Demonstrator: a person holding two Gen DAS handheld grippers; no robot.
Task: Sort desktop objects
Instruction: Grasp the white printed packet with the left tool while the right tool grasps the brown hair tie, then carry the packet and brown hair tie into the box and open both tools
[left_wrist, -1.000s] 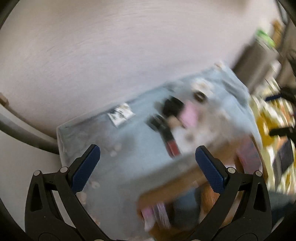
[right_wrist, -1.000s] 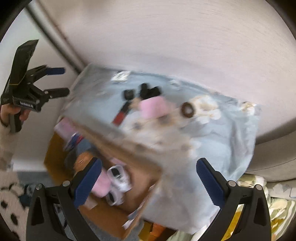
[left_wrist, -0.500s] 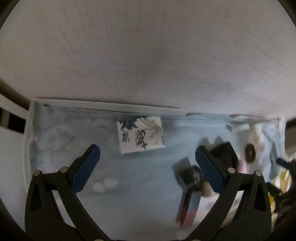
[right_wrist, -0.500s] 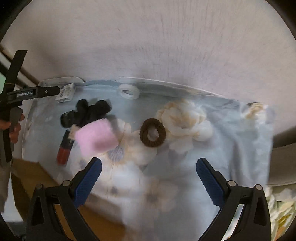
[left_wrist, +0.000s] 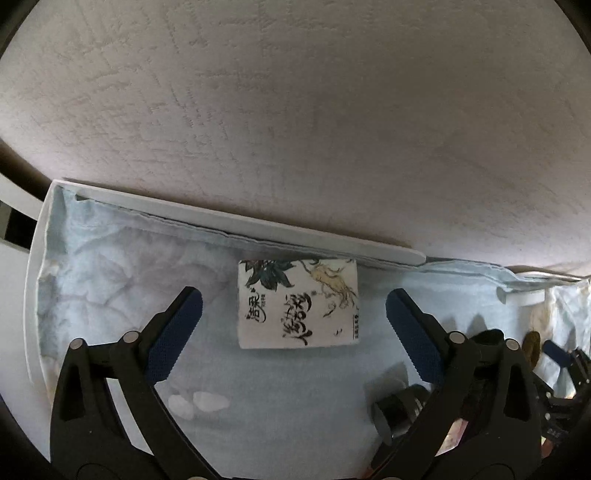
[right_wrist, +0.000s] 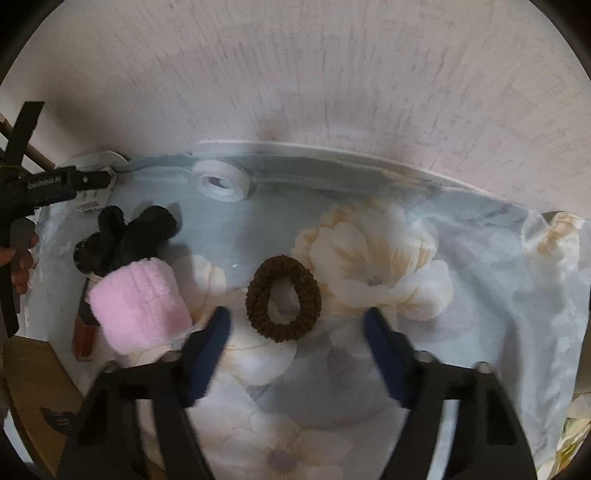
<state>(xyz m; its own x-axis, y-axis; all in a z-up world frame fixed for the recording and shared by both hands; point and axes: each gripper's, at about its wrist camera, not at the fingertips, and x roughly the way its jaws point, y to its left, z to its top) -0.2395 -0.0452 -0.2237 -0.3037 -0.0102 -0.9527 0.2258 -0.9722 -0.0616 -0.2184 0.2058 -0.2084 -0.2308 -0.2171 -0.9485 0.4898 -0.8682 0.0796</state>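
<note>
Both grippers point down at a floral cloth (right_wrist: 480, 295). The left gripper (left_wrist: 293, 325), jaws wide & just closing, straddles a printed tissue pack (left_wrist: 298, 302); the right gripper (right_wrist: 297, 334) is closing round a brown hair tie (right_wrist: 283, 297), not yet pinched. Pickup step, prob.; next: lower, squeeze, lift.

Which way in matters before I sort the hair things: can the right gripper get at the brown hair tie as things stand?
Probably yes. The brown hair tie lies flat on the floral cloth, just ahead of the right gripper, whose jaws are closing either side with nothing between yet. The pink fluffy roll sits left, apart from it.
</note>
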